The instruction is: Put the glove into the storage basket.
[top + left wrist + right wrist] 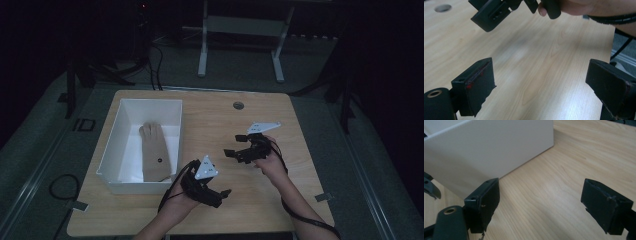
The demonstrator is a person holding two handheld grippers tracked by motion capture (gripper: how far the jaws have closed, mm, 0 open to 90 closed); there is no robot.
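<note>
— Glove (155, 152) lies flat in the white bin (114, 132) at the tabletop's (280, 115) left side. What are the tools doing?

— Both are empty with jaws spread wide. The left tool (223, 194) hovers just off the bin's near right corner; the right tool (231, 152) hangs over bare wood, pointing at the bin wall (486, 147).

— How should the pickup go?

— Likely from above, not from the side: lift a tool over the rim, come down on the glove's cuff end, pinch the fabric only, and keep clear of the wall.
</note>
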